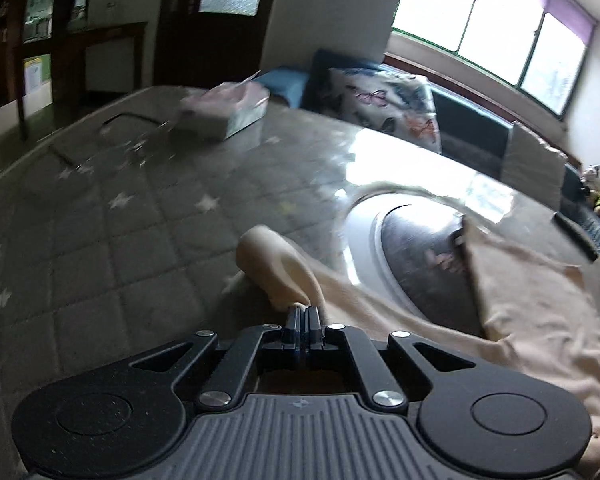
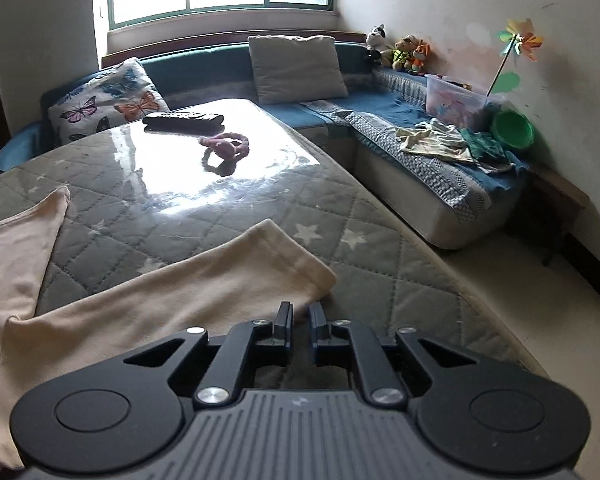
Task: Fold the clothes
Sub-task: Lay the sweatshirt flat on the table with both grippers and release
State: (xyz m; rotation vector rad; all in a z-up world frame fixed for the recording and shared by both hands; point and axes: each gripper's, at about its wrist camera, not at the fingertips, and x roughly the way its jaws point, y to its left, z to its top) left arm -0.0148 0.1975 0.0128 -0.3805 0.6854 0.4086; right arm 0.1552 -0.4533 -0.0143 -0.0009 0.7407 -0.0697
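A pale peach garment (image 1: 540, 312) lies spread on the quilted star-pattern table cover (image 1: 120, 240). My left gripper (image 1: 302, 312) is shut on a fold of the garment, and a sleeve end (image 1: 276, 268) bulges up just beyond the fingertips. In the right wrist view the garment (image 2: 160, 292) lies flat with a sleeve cuff (image 2: 292, 256) pointing right. My right gripper (image 2: 300, 314) sits just behind that cuff with its jaws a little apart and nothing between them.
A tissue box (image 1: 226, 110) stands at the far side of the table. A round white and dark disc (image 1: 404, 248) shows under the garment. A black remote (image 2: 184, 120) and a pink toy (image 2: 228, 146) lie on the glossy cover. Sofa cushions (image 2: 296, 68) and clothes (image 2: 440, 140) lie beyond.
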